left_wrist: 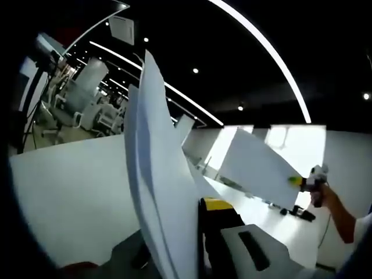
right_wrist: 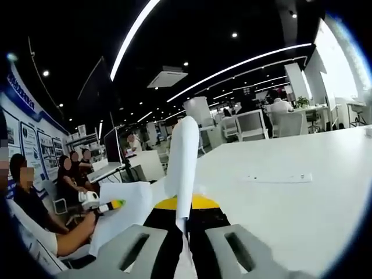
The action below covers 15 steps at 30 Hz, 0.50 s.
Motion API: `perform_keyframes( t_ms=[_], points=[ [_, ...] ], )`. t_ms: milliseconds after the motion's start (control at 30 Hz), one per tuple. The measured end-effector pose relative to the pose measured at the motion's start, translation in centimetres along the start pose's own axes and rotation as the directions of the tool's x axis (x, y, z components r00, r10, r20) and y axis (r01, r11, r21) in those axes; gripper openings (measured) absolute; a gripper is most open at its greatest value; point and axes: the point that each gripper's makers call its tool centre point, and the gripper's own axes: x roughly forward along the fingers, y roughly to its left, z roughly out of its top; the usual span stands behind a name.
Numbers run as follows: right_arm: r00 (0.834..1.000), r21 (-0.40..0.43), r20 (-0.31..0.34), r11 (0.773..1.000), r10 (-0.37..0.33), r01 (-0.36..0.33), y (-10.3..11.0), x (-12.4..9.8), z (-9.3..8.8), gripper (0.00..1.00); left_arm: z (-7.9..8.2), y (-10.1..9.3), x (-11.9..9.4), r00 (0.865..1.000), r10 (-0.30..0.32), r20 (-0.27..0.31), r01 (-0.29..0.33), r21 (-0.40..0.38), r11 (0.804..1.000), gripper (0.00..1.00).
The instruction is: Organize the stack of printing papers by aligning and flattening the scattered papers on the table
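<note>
Above the white table (right_wrist: 302, 197), both grippers are raised, each with paper between its fingers.

Left gripper view: left gripper (left_wrist: 200, 247) points forward and up; its fingers are pressed onto a thick sheaf of printing papers (left_wrist: 160, 192), seen edge-on, standing nearly upright and rising high into the frame. Top edges of the sheaf are uneven, one group of sheets lower than the other. Off to the right, the person's right hand (left_wrist: 325, 195) and forearm hold the right gripper (left_wrist: 311, 181), which pinches the corner of a separate sheet (left_wrist: 258, 171) held tilted in the air, well apart from the sheaf.

Right gripper view: right gripper (right_wrist: 183, 232) fingers pinch that paper sheet (right_wrist: 185, 163) edge-on; it rises upright and curls slightly at the top. At lower left, the left hand (right_wrist: 87, 224) and left gripper (right_wrist: 107, 204) hold the flat white sheaf (right_wrist: 125, 212).

Table surface beyond is broad, with one small flat strip (right_wrist: 279, 177) lying far out on it and plenty of open room toward the far edge.

Room: open office, dark ceiling with long curved light strips (right_wrist: 232, 67), white chairs (right_wrist: 251, 125) and desks, seated people (right_wrist: 35, 203) along the left wall.
</note>
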Motion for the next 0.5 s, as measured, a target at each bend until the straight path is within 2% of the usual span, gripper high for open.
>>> perform_keyframes(
  t_ms=[500],
  points=[
    [0.999,-0.004,-0.014,0.999,0.032,-0.032,1.2,0.8,-0.3,0.00,0.0,0.1,0.0,1.000,0.000,0.001,0.000,0.000,1.000,0.07]
  ],
)
